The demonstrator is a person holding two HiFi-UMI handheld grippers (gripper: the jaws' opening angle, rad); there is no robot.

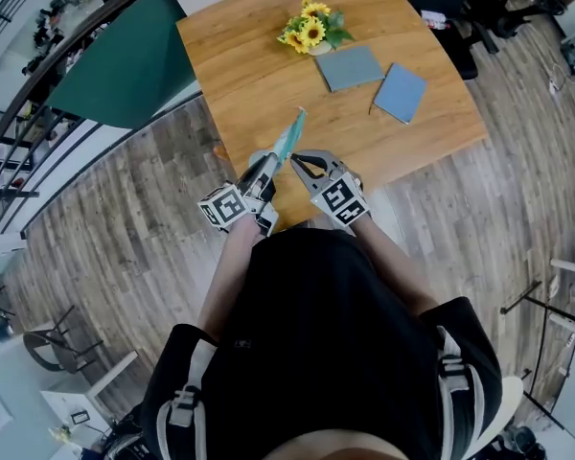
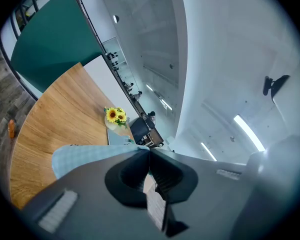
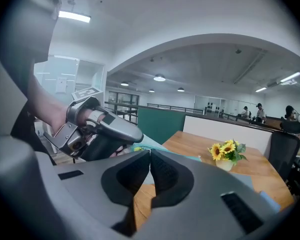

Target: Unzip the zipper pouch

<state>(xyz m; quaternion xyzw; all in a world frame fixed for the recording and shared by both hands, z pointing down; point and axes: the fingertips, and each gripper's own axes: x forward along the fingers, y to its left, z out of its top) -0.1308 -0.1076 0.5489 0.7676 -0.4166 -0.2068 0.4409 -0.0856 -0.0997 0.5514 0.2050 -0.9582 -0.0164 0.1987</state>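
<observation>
Both claws pinch the teal zipper pouch (image 1: pixel 292 134), lifted above the worktop (image 1: pixel 268 65): the left claw (image 1: pixel 268 166) anchors its fabric, while the right claw (image 1: pixel 298 160), closed at its edge, probably holds the pull to draw it along.

Your zipper pouch (image 1: pixel 289 140) is soft woven cloth in a pale teal check, matt and a little creased. Your left gripper (image 2: pixel 150 150) and right gripper (image 3: pixel 150 151) are smooth matt grey plastic, with finely ribbed black pads (image 3: pixel 161 173). The table (image 1: pixel 259 75) is warm wood with a smooth, faintly satin grain and the floor (image 1: pixel 125 218) is duller grey-brown wood plank, while the grey pouch (image 1: pixel 350 67) and blue pouch (image 1: pixel 401 92) look like flat matt fabric.
</observation>
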